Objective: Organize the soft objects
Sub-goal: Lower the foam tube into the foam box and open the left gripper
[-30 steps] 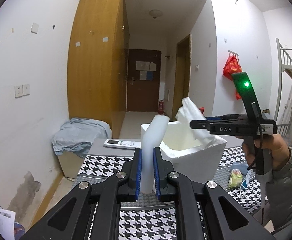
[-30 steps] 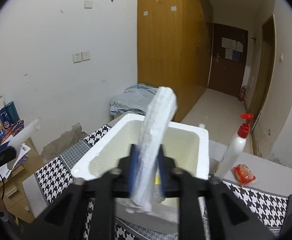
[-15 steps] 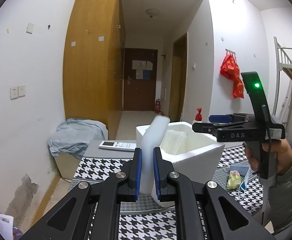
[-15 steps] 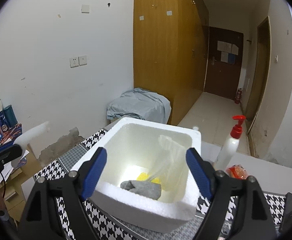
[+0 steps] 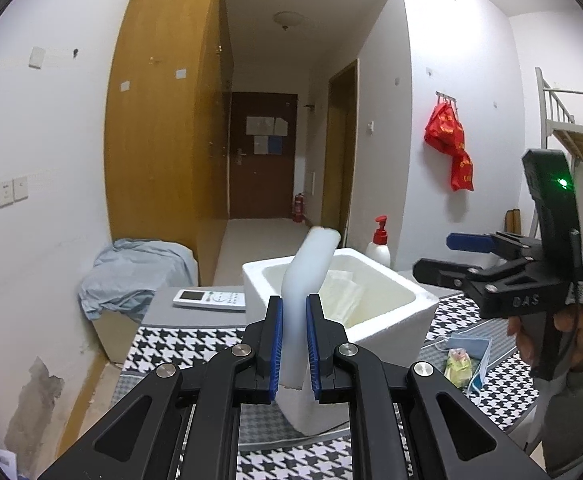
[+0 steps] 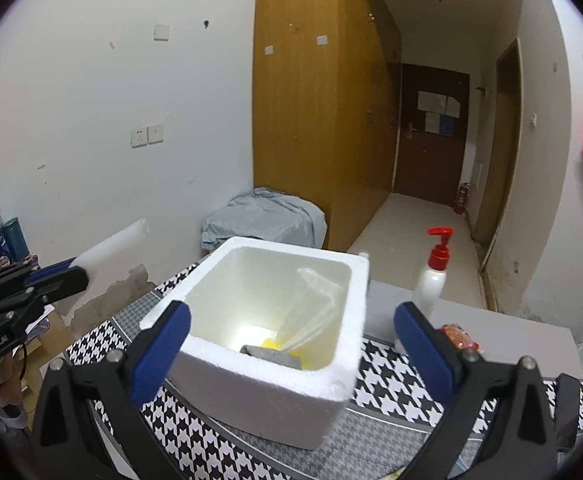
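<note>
Emptied of its white piece, now leaning inside the foam box, the right claw gapes wide above the box, while the left claw pinches a foam strip upright, just short of the box's near wall.

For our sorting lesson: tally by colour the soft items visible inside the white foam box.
White or translucent crumpled plastic-wrapped bundle: 1
Grey flat cloth piece: 1
Yellow soft item, partly hidden: 1
Total: 3 inside the white polystyrene foam box
</note>
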